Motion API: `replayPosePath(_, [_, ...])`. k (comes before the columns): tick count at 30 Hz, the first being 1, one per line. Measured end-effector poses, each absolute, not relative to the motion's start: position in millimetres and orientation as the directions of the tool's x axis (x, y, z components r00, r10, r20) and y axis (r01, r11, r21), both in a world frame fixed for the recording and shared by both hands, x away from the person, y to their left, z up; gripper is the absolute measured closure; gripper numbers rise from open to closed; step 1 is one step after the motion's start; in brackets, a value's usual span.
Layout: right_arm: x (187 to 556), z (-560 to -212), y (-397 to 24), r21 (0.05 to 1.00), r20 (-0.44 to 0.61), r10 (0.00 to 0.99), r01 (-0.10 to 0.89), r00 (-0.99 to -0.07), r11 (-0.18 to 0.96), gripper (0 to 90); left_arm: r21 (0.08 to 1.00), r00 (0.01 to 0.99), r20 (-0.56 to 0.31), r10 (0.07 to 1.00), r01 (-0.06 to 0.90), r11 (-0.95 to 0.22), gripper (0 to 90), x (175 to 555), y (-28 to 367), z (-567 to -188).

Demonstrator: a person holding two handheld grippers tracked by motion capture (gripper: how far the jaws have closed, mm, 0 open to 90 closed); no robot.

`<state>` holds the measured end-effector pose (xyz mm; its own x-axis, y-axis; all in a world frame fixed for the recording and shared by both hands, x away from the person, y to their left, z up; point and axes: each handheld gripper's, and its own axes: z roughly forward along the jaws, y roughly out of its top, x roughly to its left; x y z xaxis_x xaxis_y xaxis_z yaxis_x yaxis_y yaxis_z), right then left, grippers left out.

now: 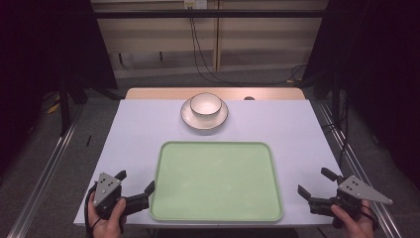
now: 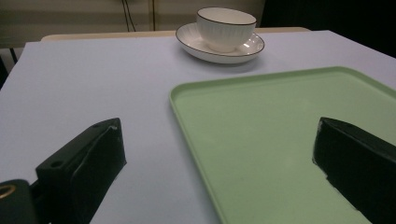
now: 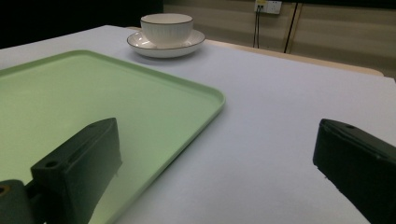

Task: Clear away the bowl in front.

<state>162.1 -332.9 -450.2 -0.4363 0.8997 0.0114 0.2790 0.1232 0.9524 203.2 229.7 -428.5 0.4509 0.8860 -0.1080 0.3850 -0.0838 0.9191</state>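
The worktop, covered in pale lilac, spans the middle of the high view, with a strip of bare wood along its far edge. On its near half lies a light green tray, empty, taking up the lower centre of the frame. Above the tray, in the upper centre, a white saucer with a dark rim carries a white ribbed bowl; the two stand apart from the tray.

At the lower left corner of the high view a hand grips the left gripper, held low over the worktop's near edge and pointing up and to the right in the frame. Its fingers stand wide apart and hold nothing; in the left gripper view one is over the lilac cover and the other over the tray, with the tray's left rim running between them. The bowl on its saucer lies well beyond them, in the upper centre of that view.

At the lower right corner a second hand holds the right gripper, pointing up and to the left. Its fingers are also wide open and empty; in the right gripper view the tray's corner lies between them, and the bowl stands far off at the upper left.
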Motion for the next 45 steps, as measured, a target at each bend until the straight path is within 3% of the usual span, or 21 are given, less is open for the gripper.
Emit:
replayPosePath(15, [161, -451, -329, 0.948, 0.013, 0.881, 0.287, -0.472, 0.139, 2.3, 0.920, 0.490, -0.084, 0.867, 0.373, -0.122, 1.7, 202, 226, -427])
replayPosePath(45, [158, -448, -322, 0.971, -0.014, 0.866, 0.200, -0.501, 0.131, 0.3, 0.907, 0.614, -0.055, 0.787, 0.360, -0.217, 2.0, 229, 183, -416])
